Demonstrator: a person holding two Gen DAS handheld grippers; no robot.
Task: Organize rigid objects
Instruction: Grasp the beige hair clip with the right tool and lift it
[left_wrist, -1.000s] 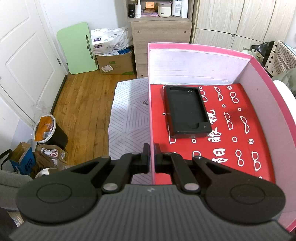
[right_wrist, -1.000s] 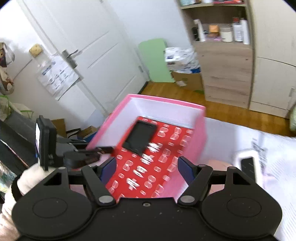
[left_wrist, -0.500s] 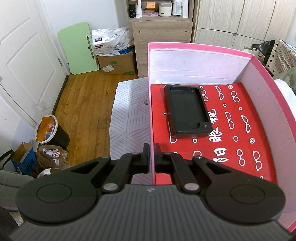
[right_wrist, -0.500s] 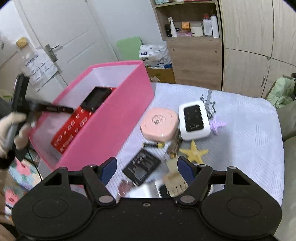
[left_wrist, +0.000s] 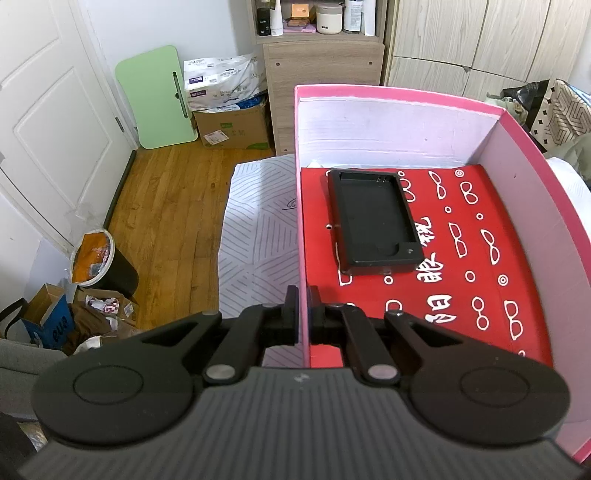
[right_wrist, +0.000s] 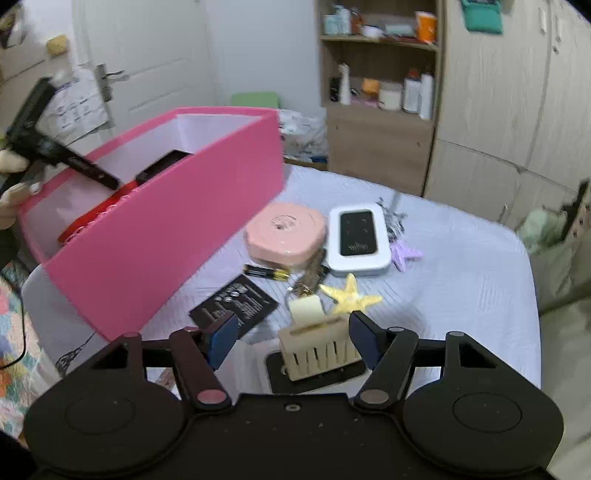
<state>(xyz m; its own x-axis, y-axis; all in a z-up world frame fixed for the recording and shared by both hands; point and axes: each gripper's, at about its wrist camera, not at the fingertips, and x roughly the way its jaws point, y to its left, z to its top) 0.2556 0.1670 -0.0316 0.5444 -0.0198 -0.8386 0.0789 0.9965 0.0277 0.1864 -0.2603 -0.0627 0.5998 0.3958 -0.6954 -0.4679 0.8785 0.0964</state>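
My left tongs (left_wrist: 303, 310) are clamped on the near wall of the pink box (left_wrist: 413, 96), one finger outside and one inside. The box has a red floor with white signs, and a black tray (left_wrist: 373, 225) lies flat on it, near the left wall. From the right camera I see the box standing at the left part of the table (right_wrist: 461, 266), which has a light grey cover.

My right tongs (right_wrist: 290, 334) are apart and closing at this moment. A cream brush (right_wrist: 319, 349) stands between the fingers, but the pads do not press it. The brush rests on a black flat thing (right_wrist: 314, 373) that I cannot identify.

Beyond the brush lie the other things, close together: a yellow star (right_wrist: 351, 295), a black card (right_wrist: 234, 304), a battery (right_wrist: 267, 272), a round pink case (right_wrist: 286, 232) and a white device (right_wrist: 358, 236) just beside the case. A lilac star (right_wrist: 404, 254) touches the device at the right. Something metallic, maybe keys (right_wrist: 308, 280), lies between the battery and the yellow star.
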